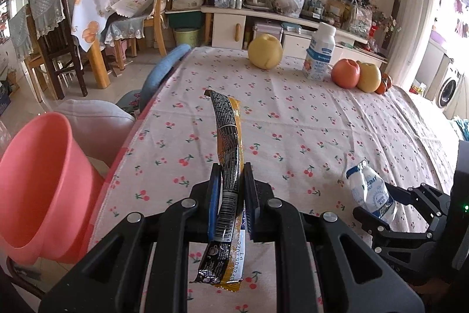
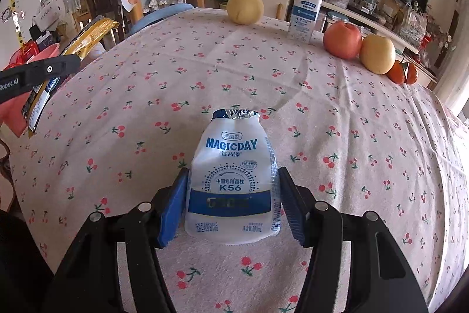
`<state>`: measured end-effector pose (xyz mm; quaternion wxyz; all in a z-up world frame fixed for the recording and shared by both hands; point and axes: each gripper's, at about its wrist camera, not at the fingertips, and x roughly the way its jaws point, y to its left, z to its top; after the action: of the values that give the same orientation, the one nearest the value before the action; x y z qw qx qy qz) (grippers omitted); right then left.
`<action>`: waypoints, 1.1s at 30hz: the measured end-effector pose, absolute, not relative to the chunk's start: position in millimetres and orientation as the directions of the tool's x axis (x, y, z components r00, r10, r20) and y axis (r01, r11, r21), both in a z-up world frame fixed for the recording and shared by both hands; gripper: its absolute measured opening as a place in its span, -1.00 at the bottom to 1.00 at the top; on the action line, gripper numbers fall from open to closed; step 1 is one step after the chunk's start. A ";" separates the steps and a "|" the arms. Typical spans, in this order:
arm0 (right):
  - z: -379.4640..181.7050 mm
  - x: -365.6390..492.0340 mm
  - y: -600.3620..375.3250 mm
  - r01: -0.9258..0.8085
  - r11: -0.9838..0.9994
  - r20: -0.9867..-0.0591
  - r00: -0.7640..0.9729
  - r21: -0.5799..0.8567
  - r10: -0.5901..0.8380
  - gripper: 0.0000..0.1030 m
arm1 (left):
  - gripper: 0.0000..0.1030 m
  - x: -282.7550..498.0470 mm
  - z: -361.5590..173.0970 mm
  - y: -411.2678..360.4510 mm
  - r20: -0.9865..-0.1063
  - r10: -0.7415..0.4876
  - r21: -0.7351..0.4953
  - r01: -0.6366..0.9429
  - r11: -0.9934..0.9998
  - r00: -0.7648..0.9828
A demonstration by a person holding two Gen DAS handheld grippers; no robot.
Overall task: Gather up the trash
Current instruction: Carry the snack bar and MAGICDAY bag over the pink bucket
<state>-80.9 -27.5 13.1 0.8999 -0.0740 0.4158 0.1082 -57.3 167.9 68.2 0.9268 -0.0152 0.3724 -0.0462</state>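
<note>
my left gripper (image 1: 231, 195) is clenched on the limp, feather-light wrapper (image 1: 227, 137), while my right gripper (image 2: 233, 195) grasps the crushable empty bottle (image 2: 233, 181) mid-body, bin (image 1: 44, 181) at nine o'clock.

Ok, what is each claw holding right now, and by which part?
Left claw is shut on the black-and-gold wrapper, gripped low on its length. Right claw holds the MAGICDAY bottle across its lower body, pads on its sides.
</note>
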 end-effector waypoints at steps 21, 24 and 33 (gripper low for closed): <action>22.4 -100.9 12.5 -0.314 0.949 -0.765 0.608 0.014 0.212 0.18 | -0.67 -74.6 84.7 226.9 -0.630 -0.060 -0.118 -0.019 0.993 0.774; 25.4 -103.2 21.2 -0.328 0.945 -0.761 0.609 0.017 0.225 0.18 | -0.67 -77.4 85.9 235.5 -0.624 -0.055 -0.128 -0.032 0.991 0.779; 33.6 -107.9 50.4 -0.371 0.927 -0.754 0.596 0.045 0.275 0.18 | -0.67 -87.3 91.7 265.2 -0.596 -0.033 -0.165 -0.082 0.983 0.802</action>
<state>-107.9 50.4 33.6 0.8915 -0.0583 0.4110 0.1813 -87.3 265.1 91.7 0.9449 -0.0918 0.3140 0.0129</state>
